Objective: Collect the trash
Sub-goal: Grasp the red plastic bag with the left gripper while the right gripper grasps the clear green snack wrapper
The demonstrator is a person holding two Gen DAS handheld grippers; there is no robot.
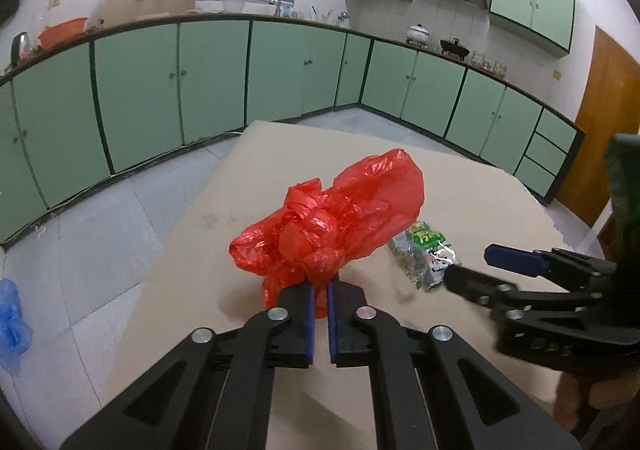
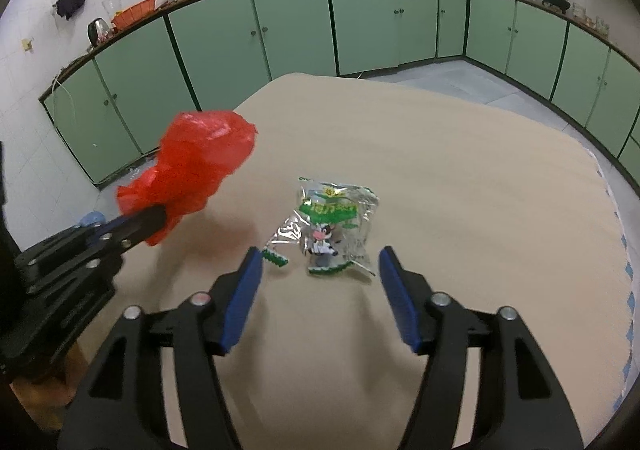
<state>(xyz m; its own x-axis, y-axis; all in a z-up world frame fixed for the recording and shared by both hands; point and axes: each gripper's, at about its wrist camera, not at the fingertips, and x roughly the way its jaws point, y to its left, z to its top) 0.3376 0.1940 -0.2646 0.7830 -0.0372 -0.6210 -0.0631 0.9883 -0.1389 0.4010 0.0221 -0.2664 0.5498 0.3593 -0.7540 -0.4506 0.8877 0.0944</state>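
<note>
A crumpled red plastic bag [image 1: 340, 217] hangs just above the tan table [image 1: 200, 250], and my left gripper [image 1: 320, 290] is shut on its near end. In the right wrist view the same red bag [image 2: 200, 165] sticks out from the left gripper [image 2: 154, 219] at the left. A torn silver and green snack wrapper [image 2: 334, 226] lies flat on the table just ahead of my right gripper [image 2: 320, 262], whose blue pads stand open and apart from it. The left wrist view shows the wrapper [image 1: 426, 254] beside the right gripper [image 1: 476, 262].
Green kitchen cabinets [image 1: 208, 81] run around the room behind the tan table [image 2: 460, 169]. A small torn green strip [image 2: 275, 257] lies by my right gripper's left pad. A blue plastic bag [image 1: 12, 322] lies on the grey floor at the left. A wooden door [image 1: 600, 121] stands at the right.
</note>
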